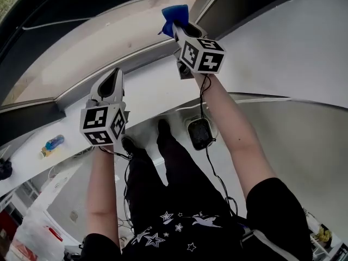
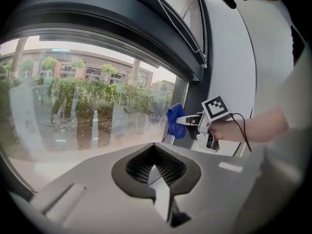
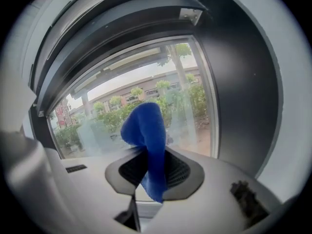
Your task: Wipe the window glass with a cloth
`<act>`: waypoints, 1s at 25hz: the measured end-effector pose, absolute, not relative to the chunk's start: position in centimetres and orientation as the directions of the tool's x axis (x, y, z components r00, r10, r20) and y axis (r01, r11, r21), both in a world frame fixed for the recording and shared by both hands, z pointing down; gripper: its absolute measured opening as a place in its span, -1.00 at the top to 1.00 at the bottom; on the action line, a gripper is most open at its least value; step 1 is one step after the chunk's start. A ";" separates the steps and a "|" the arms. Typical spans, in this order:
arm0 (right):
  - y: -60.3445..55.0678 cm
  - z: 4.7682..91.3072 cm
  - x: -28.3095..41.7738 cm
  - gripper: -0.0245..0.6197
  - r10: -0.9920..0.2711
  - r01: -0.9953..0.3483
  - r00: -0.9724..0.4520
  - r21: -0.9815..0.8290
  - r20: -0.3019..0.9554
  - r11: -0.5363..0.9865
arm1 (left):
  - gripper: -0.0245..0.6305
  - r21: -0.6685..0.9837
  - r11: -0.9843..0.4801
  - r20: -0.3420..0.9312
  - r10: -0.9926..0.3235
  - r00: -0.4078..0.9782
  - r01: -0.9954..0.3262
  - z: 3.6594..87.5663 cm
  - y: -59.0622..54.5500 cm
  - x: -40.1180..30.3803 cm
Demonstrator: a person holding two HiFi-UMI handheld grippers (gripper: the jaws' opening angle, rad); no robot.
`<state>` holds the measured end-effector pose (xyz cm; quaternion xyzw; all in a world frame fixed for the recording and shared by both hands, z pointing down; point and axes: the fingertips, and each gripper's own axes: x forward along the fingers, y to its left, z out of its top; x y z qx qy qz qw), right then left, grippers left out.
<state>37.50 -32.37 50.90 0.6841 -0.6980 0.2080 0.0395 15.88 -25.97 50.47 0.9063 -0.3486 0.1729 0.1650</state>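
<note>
1. The right gripper (image 1: 178, 28) is clamping a soft blue cloth (image 3: 146, 140) between its jaws, with a bunched end sticking forward past the tips.
2. It is pointing that cloth at the large, dark-framed window glass (image 2: 87, 106), near the pane's lower right corner beside the frame. I cannot tell whether the cloth is touching the glass.
3. The left gripper (image 1: 111, 80) is hovering well apart to the left and back from the pane, with its jaws pressed together on nothing.
4. The pane is looking hazy in places, so I am judging the wiping as barely begun, with nearly the whole glass left to cover.
</note>
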 end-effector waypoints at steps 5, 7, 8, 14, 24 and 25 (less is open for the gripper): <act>-31.4 50.9 43.4 0.67 -0.934 -0.964 0.046 -0.231 0.355 -0.135 | 0.91 0.206 -0.709 0.426 -0.555 0.714 -0.674 50.6 -24.8 18.2; -30.8 51.0 45.0 0.67 -0.929 -0.954 0.077 -0.243 0.363 -0.174 | 0.91 0.212 -0.709 0.427 -0.552 0.716 -0.673 50.8 -24.5 18.5; -30.5 51.1 45.4 0.67 -0.927 -0.952 0.088 -0.243 0.365 -0.186 | 0.91 0.212 -0.708 0.428 -0.552 0.715 -0.674 51.0 -24.3 18.5; -28.8 51.0 44.7 0.67 -0.923 -0.949 0.122 -0.230 0.366 -0.216 | 0.91 0.212 -0.707 0.398 -0.568 0.720 -0.675 50.7 -23.8 16.7; -27.9 54.6 23.5 0.67 -0.882 -0.962 -0.184 -0.263 0.435 0.071 | 0.91 0.193 -0.556 0.441 -0.687 0.577 -0.809 52.4 -24.1 1.6; -28.2 54.9 20.2 0.67 -0.869 -0.955 -0.233 -0.272 0.436 0.120 | 0.91 0.191 -0.529 0.445 -0.704 0.553 -0.827 52.5 -24.1 -0.6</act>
